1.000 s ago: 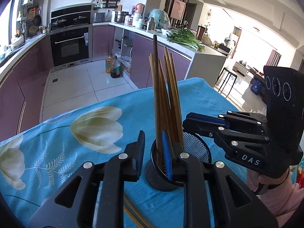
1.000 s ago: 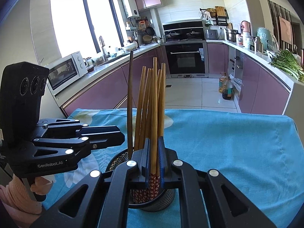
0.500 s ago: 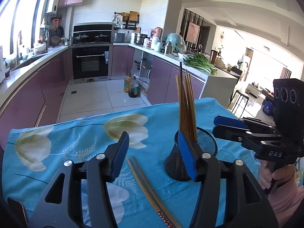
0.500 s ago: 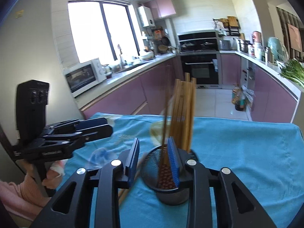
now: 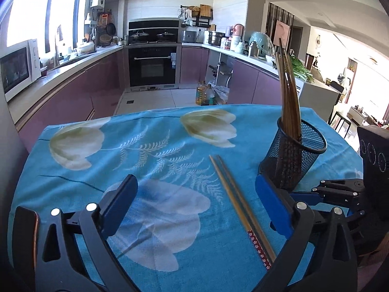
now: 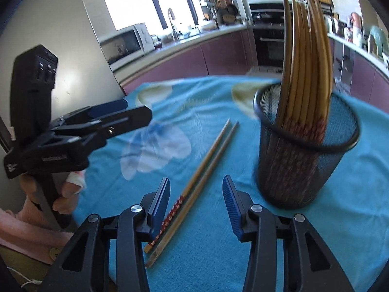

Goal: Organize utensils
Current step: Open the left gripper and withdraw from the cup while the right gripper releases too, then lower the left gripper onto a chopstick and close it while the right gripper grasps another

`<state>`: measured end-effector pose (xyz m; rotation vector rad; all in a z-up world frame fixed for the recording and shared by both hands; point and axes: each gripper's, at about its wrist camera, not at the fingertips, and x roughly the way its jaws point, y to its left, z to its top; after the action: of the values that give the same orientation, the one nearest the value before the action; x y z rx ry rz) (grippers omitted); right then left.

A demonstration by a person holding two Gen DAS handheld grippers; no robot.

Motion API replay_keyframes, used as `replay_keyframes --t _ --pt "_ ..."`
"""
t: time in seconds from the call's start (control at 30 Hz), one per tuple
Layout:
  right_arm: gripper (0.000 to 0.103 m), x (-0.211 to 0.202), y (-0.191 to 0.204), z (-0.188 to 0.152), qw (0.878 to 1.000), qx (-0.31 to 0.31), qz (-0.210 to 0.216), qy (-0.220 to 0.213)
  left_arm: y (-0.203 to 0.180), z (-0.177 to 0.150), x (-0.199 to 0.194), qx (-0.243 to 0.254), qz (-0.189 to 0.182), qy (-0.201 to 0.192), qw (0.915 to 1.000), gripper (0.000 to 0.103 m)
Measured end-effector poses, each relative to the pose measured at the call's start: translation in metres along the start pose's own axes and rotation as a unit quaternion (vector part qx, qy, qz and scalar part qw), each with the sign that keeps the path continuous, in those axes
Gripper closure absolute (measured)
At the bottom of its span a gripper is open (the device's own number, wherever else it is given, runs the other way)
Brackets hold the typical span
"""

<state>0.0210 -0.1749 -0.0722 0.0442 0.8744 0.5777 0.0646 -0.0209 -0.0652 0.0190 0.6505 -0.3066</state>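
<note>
A black mesh holder (image 6: pixel 306 146) packed with upright chopsticks (image 6: pixel 304 56) stands on the right of a tabletop (image 5: pixel 170 255) draped in a blue tulip-print cloth, while 2 loose chopsticks (image 6: pixel 201 175) lie side by side on the cloth just left of it, their red-patterned ends toward the near edge.

The right gripper (image 6: pixel 195 202) hangs low over the near end of the loose pair, its blue-padded fingers (image 6: pixel 159 202) opening, with the patterned ends showing in the gap between them but no pad pressing on the wood.

The left gripper (image 5: pixel 194 202) is also opening, its fingers spread wide above the cloth and holding nothing; the loose pair lies toward its right finger, which sits close beside the holder's base. A hand (image 6: pixel 65 189) in a pink sleeve grips that tool at the left of the right wrist view.

By the look of it, most of the set is already stowed and the step in hand is collecting the last 2 chopsticks. The next move would call for lowering 1 gripper, likely the right, until its fingers straddle both sticks, closing on them together near the patterned ends, then lifting, tipping them upright and dropping them into the holder without knocking it over.
</note>
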Motion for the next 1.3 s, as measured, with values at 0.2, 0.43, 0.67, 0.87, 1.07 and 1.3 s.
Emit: replay_keyframes --t 0.2,0.43,0.67,0.87,1.07,1.3 --pt "0.06 0.012 0.005 -0.007 1.0 -0.005 -0.021 0.014 0.003 -0.01 0.009 -0.005 0.029 0.016 0.9994 0.006" --pt "0.061 0.017 0.006 -0.005 0.999 -0.008 -0.042 0.023 -0.001 -0.014 0.017 0.003 0.027 0.032 0.9991 0.006" --pt "0.064 0.021 0.007 -0.005 0.998 -0.01 -0.054 0.027 -0.003 -0.017 0.024 0.007 0.021 0.054 0.9983 0.015" --pt "0.068 0.017 0.002 -0.006 0.998 0.0 -0.058 0.029 -0.012 -0.02 0.033 0.023 0.008 0.074 0.997 0.021" --pt "0.071 0.013 -0.006 -0.009 0.998 0.009 -0.059 0.031 -0.025 -0.023 0.047 0.044 -0.016 0.1 0.9939 0.033" --pt "0.071 0.011 -0.01 -0.009 0.998 0.013 -0.053 0.031 -0.039 -0.025 0.059 0.069 -0.04 0.117 0.9899 0.045"
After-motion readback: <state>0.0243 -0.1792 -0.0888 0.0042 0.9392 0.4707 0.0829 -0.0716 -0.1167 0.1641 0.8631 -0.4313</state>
